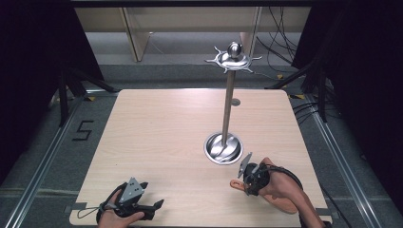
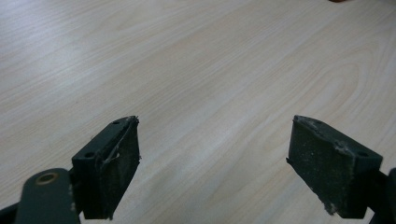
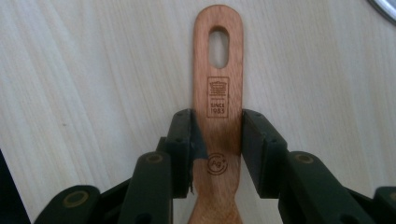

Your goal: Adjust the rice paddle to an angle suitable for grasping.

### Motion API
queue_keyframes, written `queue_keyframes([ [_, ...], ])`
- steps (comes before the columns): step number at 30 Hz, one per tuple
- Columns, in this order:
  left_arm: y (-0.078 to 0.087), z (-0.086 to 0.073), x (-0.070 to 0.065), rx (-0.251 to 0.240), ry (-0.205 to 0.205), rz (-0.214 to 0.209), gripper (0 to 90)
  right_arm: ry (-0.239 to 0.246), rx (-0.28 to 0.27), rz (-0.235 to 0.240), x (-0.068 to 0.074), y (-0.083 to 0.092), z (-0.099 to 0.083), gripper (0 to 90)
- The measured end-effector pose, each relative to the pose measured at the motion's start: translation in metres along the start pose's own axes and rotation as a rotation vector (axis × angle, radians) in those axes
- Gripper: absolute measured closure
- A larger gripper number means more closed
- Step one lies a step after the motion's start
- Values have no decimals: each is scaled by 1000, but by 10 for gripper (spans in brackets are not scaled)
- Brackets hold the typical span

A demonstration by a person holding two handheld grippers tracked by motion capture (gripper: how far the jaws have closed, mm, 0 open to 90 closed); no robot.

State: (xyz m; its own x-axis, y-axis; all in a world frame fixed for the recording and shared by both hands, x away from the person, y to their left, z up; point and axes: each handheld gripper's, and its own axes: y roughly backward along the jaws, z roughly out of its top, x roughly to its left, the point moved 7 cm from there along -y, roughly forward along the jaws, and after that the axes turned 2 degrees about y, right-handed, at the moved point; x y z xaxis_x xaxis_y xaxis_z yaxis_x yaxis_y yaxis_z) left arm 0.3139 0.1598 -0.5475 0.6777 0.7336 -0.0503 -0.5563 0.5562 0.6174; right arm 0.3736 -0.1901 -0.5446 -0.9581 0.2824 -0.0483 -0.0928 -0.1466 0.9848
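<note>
A wooden utensil handle point(image 3: 218, 70) with an oval hanging hole and a "SINCE 1983" mark lies just above the table. My right gripper point(image 3: 218, 135) is shut on it, one jaw on each edge of the handle. In the high view the right gripper point(image 1: 248, 183) is at the front right, and the handle end point(image 1: 235, 184) pokes out to its left. A tall metal stand point(image 1: 228, 109) with a ring of hooks point(image 1: 233, 59) on top rises from a round base point(image 1: 223, 148) just beyond it. My left gripper point(image 1: 152, 194) rests at the front left, open point(image 2: 215, 158) over bare wood.
The light wooden table point(image 1: 166, 128) has its front edge close to both hands. The rim of the stand's base point(image 3: 385, 7) shows at the top right corner of the right gripper view. Dark curtains and cables surround the table.
</note>
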Motion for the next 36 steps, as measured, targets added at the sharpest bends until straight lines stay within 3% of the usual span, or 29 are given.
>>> queue_keyframes([
  [1,-1,0,0,-5,9,1,159,54,-11,-6,-6,0,-2,661],
  [2,0,1,1,2,-6,-1,159,-15,11,-3,-4,1,-3,661],
  [3,0,2,2,-1,-27,0,159,-3,19,6,-6,2,-5,661],
  [4,0,1,0,0,9,3,159,-16,27,1,-7,2,-6,661],
  [5,0,1,2,1,-29,-1,159,-21,35,1,-8,2,-8,661],
  [6,0,1,2,1,-29,-1,159,-21,35,1,-8,2,-8,661],
  [7,0,1,1,-3,0,-2,159,-23,41,6,-9,2,-8,662],
  [8,0,2,2,-3,-27,-2,159,-29,48,8,-10,2,-8,661],
  [9,0,1,1,1,-13,-4,159,-35,49,8,-9,2,-8,661],
  [12,-1,2,1,-12,-24,-1,159,-28,63,9,-10,2,-7,662],
  [13,0,1,0,3,10,-2,159,16,76,6,-14,1,-6,662],
  [15,1,1,0,-3,4,-4,159,-5,81,4,-14,0,-5,662],
  [20,1,2,0,-8,0,3,159,4,111,7,-15,0,-4,664],
  [21,1,2,1,-8,-27,-3,159,27,113,-3,-16,-1,-3,664],
  [22,1,2,1,-8,-27,-3,159,27,113,-3,-16,-1,-3,664],
  [23,1,1,2,-2,-3,15,159,-8,136,-1,-12,1,-3,664],
  [26,1,1,0,-3,-5,2,159,-17,142,7,-12,1,-4,665],
  [27,0,3,2,-14,-41,6,159,-29,152,1,-11,1,-4,665],
  [29,1,3,1,-14,-26,-1,159,-25,152,2,-11,1,-3,666],
  [31,0,3,1,-22,-23,0,159,-40,151,-7,-9,2,-4,666],
  [34,0,2,1,-8,-31,-2,159,-26,140,-5,-9,2,-4,666],
  [35,-1,4,-2,-40,4,-4,159,-50,121,-7,-7,3,-4,666],
  [36,0,3,3,-13,-50,3,159,-28,92,-8,-10,3,-4,667],
])
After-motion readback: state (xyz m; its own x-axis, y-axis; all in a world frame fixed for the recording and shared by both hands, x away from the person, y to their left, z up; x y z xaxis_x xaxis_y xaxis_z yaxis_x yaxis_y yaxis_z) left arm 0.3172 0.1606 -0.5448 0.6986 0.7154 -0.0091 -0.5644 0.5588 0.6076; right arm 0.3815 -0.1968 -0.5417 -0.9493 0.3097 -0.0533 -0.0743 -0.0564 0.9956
